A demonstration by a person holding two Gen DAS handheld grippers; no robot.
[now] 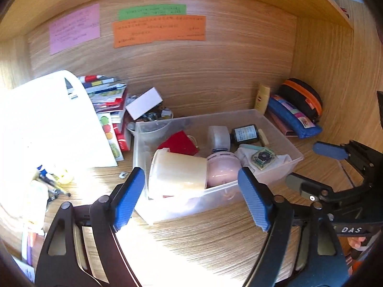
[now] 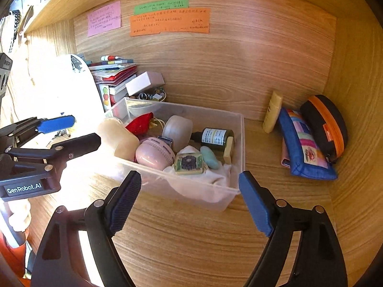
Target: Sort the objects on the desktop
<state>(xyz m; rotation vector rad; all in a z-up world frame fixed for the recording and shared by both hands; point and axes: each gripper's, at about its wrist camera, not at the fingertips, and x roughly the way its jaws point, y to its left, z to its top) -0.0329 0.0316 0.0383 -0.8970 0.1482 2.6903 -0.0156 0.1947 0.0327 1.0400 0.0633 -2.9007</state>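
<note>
Two grippers hover in front of a clear plastic bin [image 1: 275, 129] that sits on the wooden counter [image 1: 191, 244], and we take that bin as our landmark. We see the left gripper [image 1: 191, 196] at the bin's near wall with its jaws wide and nothing between the blue pads. The right gripper [image 2: 189, 201] is at the bin's near right corner, its jaws also wide and empty.

Inside the bin we see a cream cup [image 1: 177, 174] lying on its side at the near left, a pink rounded case [image 2: 153, 155] just beside it, a red pouch [image 1: 179, 143] behind them, a white cylinder [image 2: 178, 129] toward the back, a dark bottle [image 2: 215, 137] to its right, and a small patterned block [image 2: 189, 163] resting on white cloth [image 2: 215, 179] at the near right.

Left of the bin, books [image 2: 115, 76] are stacked against the back panel, with a white box [image 2: 143, 82] leaning beside them. Right of the bin and well apart from it, we see a yellow tube [image 2: 273, 112], a blue patchwork pouch [image 2: 306, 148] and a black case with an orange zip [image 2: 325, 124]. Above the bin, pink [image 2: 104, 19], green [image 2: 161, 5] and orange [image 2: 170, 21] notes are stuck on the panel.
</note>
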